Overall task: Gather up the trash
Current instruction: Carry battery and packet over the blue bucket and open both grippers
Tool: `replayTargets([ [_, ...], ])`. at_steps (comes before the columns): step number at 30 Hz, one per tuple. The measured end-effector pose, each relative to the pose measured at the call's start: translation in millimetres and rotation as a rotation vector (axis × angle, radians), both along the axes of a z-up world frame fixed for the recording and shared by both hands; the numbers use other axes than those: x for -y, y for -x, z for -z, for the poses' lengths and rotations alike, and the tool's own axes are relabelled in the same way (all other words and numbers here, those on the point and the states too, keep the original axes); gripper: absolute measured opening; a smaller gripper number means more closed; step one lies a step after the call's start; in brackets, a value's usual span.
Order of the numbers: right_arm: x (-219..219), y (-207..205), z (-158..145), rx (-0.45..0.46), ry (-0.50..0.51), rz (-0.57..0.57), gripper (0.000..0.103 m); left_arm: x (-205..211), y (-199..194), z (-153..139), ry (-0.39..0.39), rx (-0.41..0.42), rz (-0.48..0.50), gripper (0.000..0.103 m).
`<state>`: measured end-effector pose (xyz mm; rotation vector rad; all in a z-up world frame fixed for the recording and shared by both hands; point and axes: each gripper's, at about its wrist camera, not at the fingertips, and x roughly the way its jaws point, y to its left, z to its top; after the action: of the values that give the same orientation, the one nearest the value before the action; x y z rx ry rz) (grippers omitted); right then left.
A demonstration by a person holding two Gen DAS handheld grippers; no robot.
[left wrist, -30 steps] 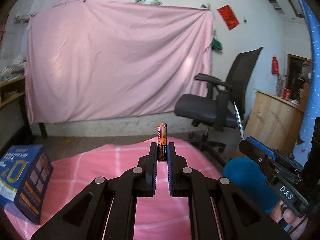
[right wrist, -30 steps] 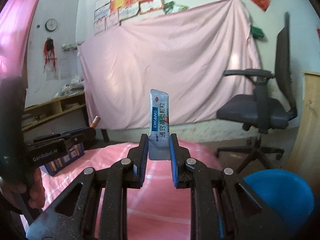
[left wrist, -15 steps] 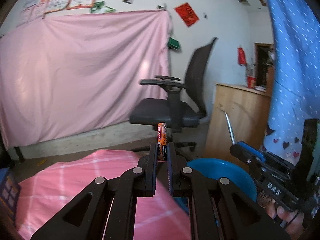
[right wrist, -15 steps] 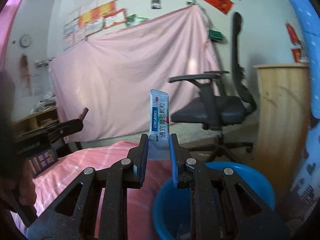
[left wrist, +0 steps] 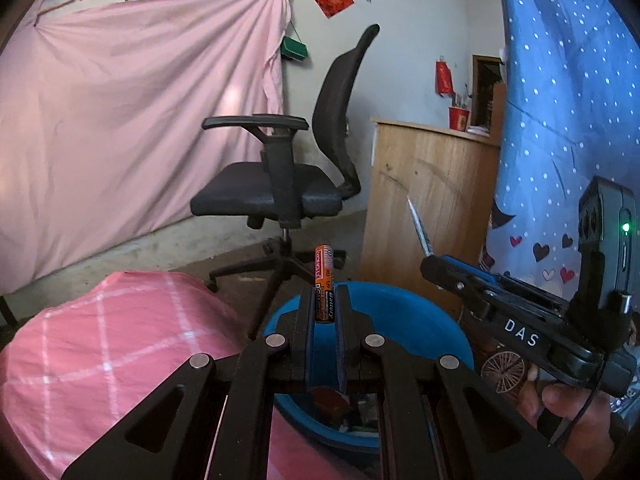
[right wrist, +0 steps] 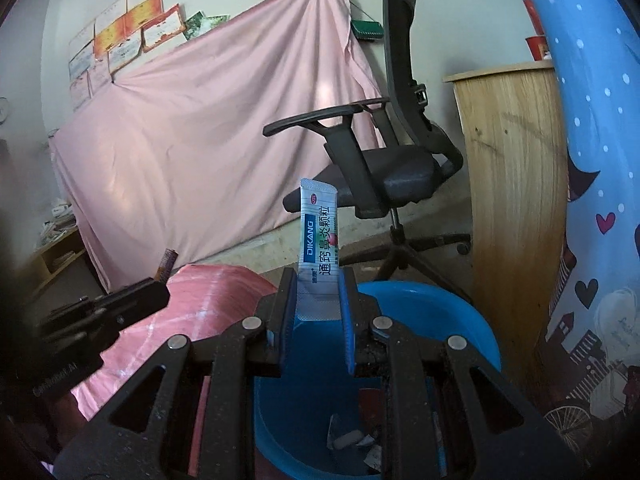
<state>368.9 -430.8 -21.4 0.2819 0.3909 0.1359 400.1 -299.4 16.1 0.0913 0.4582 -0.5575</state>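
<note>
My left gripper (left wrist: 323, 300) is shut on an orange battery (left wrist: 324, 282) held upright, above the near rim of a blue basin (left wrist: 420, 320). My right gripper (right wrist: 318, 284) is shut on a silver and blue medicine sachet (right wrist: 318, 236), also upright, over the blue basin (right wrist: 448, 316). Small bits of trash lie in the basin's bottom (right wrist: 352, 440). The right gripper shows at the right of the left wrist view (left wrist: 430, 264), its sachet seen edge-on. The left gripper shows at the left of the right wrist view (right wrist: 156, 284) with the battery tip above it.
A table with a pink checked cloth (left wrist: 100, 352) lies left of the basin. A black office chair (left wrist: 280, 192) stands behind the basin. A wooden cabinet (left wrist: 428, 200) stands to its right. A blue patterned curtain (left wrist: 560, 120) hangs at the far right.
Both grippers have swung right from over the pink table to over the blue basin, each still holding its item. The blue box on the table has left the view.
</note>
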Motion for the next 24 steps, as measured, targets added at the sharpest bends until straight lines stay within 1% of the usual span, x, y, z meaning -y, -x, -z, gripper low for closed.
replayTargets([
  [6, 4, 0, 4, -0.026, -0.015, 0.009, 0.046, 5, 1, 11, -0.016, -0.027, 0.017, 0.007],
  [13, 9, -4, 9, -0.057, -0.026, 0.026, 0.047, 6, -6, 20, -0.024, -0.063, 0.009, 0.007],
  [16, 10, -5, 9, -0.061, -0.025, 0.03, 0.047, 6, -9, 23, -0.013, -0.084, 0.006, 0.007],
  [21, 10, -7, 9, -0.065, -0.027, 0.03, 0.047, 7, -16, 27, -0.021, -0.117, 0.001, 0.007],
  [24, 10, -7, 9, -0.066, -0.026, 0.028, 0.047, 5, -17, 28, -0.021, -0.122, -0.006, 0.007],
])
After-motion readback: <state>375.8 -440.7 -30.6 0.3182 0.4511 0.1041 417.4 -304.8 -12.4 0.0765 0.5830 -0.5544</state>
